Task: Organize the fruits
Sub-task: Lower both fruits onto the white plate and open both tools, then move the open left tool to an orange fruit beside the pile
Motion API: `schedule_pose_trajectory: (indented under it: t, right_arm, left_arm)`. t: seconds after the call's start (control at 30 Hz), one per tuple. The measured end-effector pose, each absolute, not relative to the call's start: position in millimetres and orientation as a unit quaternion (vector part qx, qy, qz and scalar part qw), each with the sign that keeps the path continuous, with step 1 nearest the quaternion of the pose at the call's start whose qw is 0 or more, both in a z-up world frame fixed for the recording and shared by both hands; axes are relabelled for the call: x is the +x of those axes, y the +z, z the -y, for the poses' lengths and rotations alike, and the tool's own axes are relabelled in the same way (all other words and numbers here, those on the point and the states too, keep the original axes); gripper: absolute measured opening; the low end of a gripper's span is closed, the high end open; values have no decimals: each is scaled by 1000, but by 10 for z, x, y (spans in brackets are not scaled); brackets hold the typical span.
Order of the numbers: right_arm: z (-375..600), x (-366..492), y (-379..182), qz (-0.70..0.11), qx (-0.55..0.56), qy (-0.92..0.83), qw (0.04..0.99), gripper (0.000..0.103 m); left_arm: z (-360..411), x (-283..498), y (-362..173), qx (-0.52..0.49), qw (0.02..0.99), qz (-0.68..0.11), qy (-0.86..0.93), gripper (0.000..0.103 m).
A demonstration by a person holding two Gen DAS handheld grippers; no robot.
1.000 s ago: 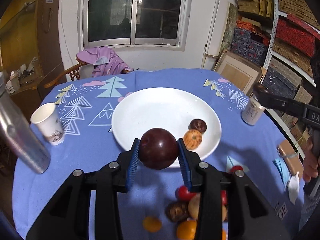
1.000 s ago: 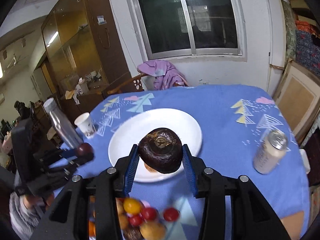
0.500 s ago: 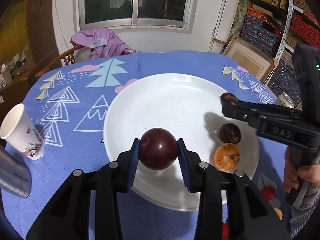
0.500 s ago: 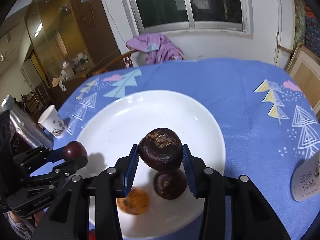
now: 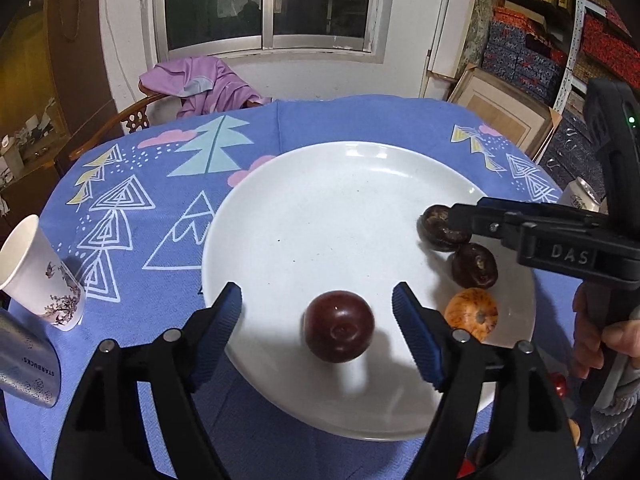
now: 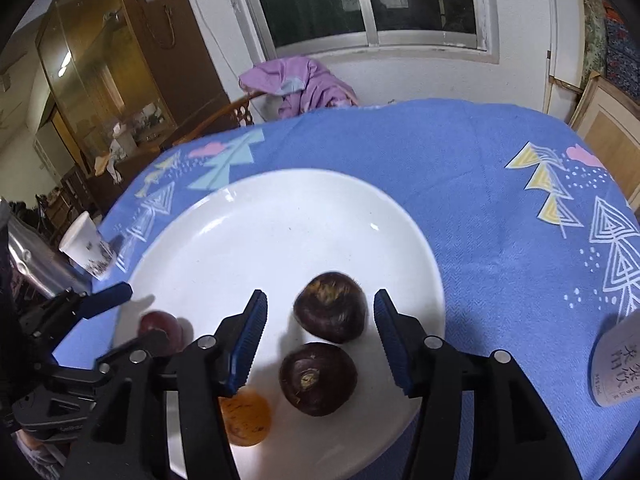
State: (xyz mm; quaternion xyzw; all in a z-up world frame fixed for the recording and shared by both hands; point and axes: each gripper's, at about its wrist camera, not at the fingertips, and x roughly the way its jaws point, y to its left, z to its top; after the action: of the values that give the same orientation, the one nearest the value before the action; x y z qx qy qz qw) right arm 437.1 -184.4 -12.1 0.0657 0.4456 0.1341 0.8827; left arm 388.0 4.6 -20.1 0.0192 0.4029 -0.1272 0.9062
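A dark red plum (image 5: pixel 338 331) lies on the white plate (image 5: pixel 320 208), between the blue pads of my left gripper (image 5: pixel 318 330), whose jaws are opening and stand clear of it. In the right wrist view a dark brown round fruit (image 6: pixel 330 312) rests on the plate (image 6: pixel 280 224) between the fingers of my right gripper (image 6: pixel 320 336), which is also opening and not pressing on it. A second brown fruit (image 6: pixel 318 379) and a small orange fruit (image 6: pixel 245 415) lie just nearer. The plum (image 6: pixel 160 326) and the left gripper show at the left there.
A paper cup (image 5: pixel 40 272) and a steel bottle (image 5: pixel 24 364) stand left of the plate. A drink can (image 6: pixel 618 364) stands at the right. More small fruits (image 5: pixel 558 384) lie on the blue cloth near the front edge. A chair with a purple garment (image 5: pixel 204 84) is beyond the table.
Both grippers came down over the plate, then opened. The plum and the brown fruit left the pads and now rest on the plate.
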Motion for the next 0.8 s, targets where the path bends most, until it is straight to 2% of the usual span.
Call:
schedule_pose_trajectory:
  t: [0.07, 0.1, 0.13, 0.17, 0.23, 0.33, 0.5, 0.6, 0.67, 0.8]
  right_arm:
    - [1899, 4222, 170, -413, 89, 145, 895, 56]
    - [1929, 4109, 351, -391, 100, 157, 901, 57]
    - [1949, 3959, 560, -366, 109, 173, 908, 64]
    - [1964, 3790, 760, -342, 115, 190, 913, 74]
    - [1981, 3432, 1068, -307, 114, 206, 922, 83]
    - [2002, 3045, 1247, -300, 96, 215, 924, 85]
    - [2270, 2443, 1042, -313, 105, 194, 924, 86]
    - [2580, 2092, 633, -318, 144, 146, 926, 90]
    - [2763, 2001, 369, -343, 171, 119, 916, 90]
    - [3062, 2040, 146, -372, 247, 111, 888, 90]
  left_arm:
    - [-130, 3788, -43, 7, 915, -386, -120, 78]
    - [-186, 3717, 62, -4, 919, -375, -119, 81]
    - [-271, 3601, 204, -22, 925, -359, -120, 85]
    - [-341, 3490, 312, -34, 931, -344, -118, 95]
    - [-433, 3273, 481, -39, 937, -330, -105, 97]
    - [-545, 2939, 577, -37, 940, -328, -87, 97]
    - [-835, 2107, 238, -65, 939, -332, -60, 99]
    - [-962, 1782, -89, -88, 929, -356, -50, 99]
    - [-957, 1609, -272, -72, 923, -376, -39, 99]
    - [-816, 1405, -307, -27, 930, -363, -45, 99]
